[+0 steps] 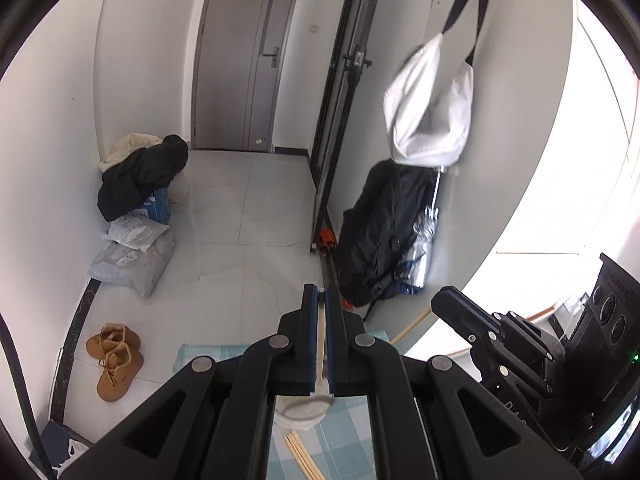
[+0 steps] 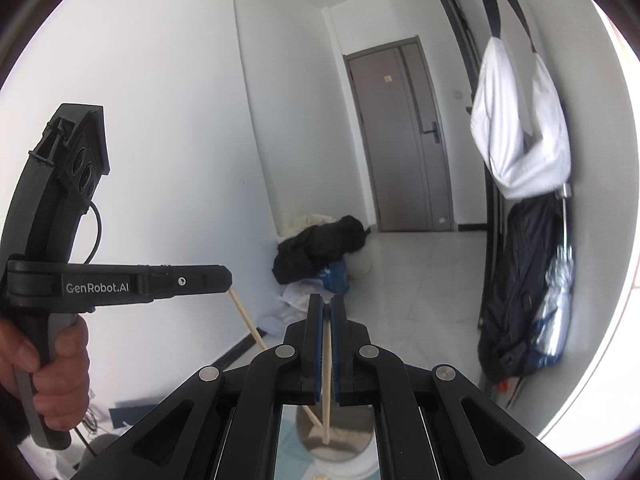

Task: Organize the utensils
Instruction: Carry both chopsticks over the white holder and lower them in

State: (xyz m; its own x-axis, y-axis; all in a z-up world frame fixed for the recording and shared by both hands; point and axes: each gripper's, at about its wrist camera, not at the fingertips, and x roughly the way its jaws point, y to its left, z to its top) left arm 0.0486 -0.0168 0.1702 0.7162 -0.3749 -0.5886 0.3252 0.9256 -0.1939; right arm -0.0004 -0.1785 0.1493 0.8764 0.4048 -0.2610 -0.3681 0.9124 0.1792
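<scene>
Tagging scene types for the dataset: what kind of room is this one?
Likely a home entryway or hall: a grey entry door at the far end, brown shoes on the tiled floor, and a white bag with a dark jacket hanging on the wall.

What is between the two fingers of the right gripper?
A thin wooden chopstick stands clamped between the fingers of the right gripper, seen in the right wrist view.
</scene>
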